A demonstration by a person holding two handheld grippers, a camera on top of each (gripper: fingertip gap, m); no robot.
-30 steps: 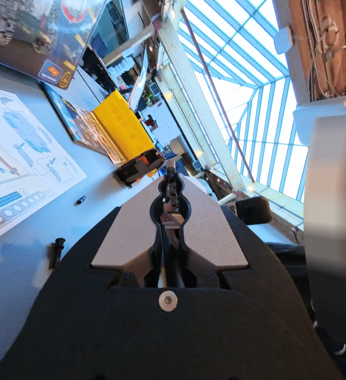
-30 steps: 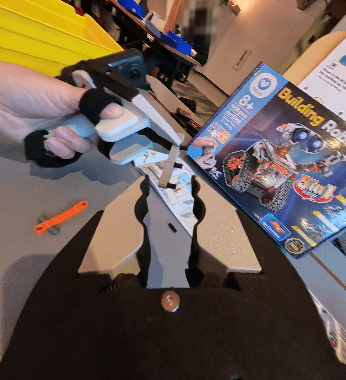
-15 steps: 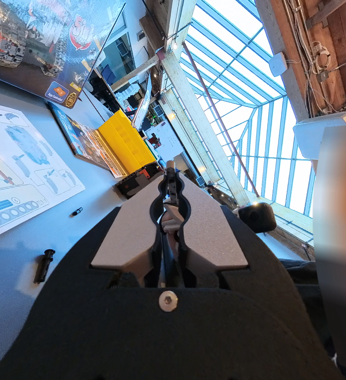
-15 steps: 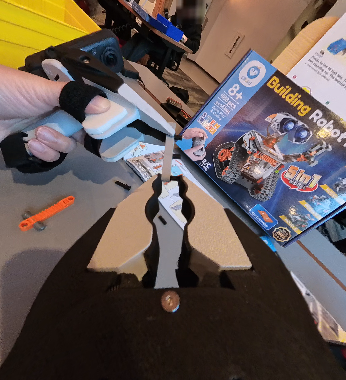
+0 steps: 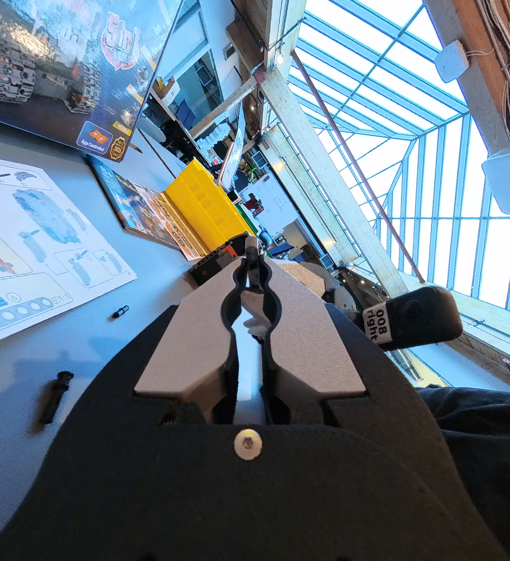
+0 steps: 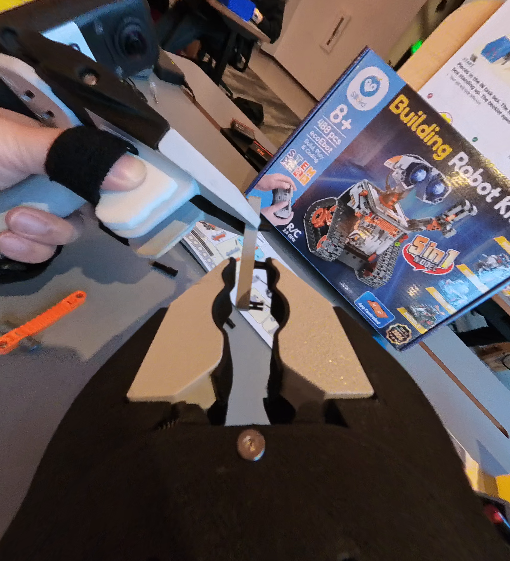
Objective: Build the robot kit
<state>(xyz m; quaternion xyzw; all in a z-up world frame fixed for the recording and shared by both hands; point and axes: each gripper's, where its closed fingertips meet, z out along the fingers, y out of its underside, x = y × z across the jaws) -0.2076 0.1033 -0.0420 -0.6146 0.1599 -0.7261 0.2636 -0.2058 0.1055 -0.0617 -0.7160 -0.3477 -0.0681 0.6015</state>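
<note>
Since the earlier frames the right gripper (image 6: pixel 249 274) has narrowed its jaws and closed in on the grey beam (image 6: pixel 247 252), whose lower end now sits between its fingertips; contact cannot be confirmed, and a gap remains between the jaws. The left gripper (image 5: pixel 252 267) is clenched on the beam's upper end, with the hand (image 6: pixel 14 182) squeezing its trigger. The beam's long axis hangs roughly vertical, pointing down into the right jaws, with a black pin (image 6: pixel 255 305) projecting sideways at its lower end. Relative to the beam: one orange beam (image 6: pixel 39 321) lies on the bench (image 6: pixel 80 379) to its left, one kit box (image 6: pixel 399 212) stands to its right, and one instruction sheet (image 5: pixel 35 243) lies beneath. Two loose black pins (image 5: pixel 120 312) are visible on the bench.
</note>
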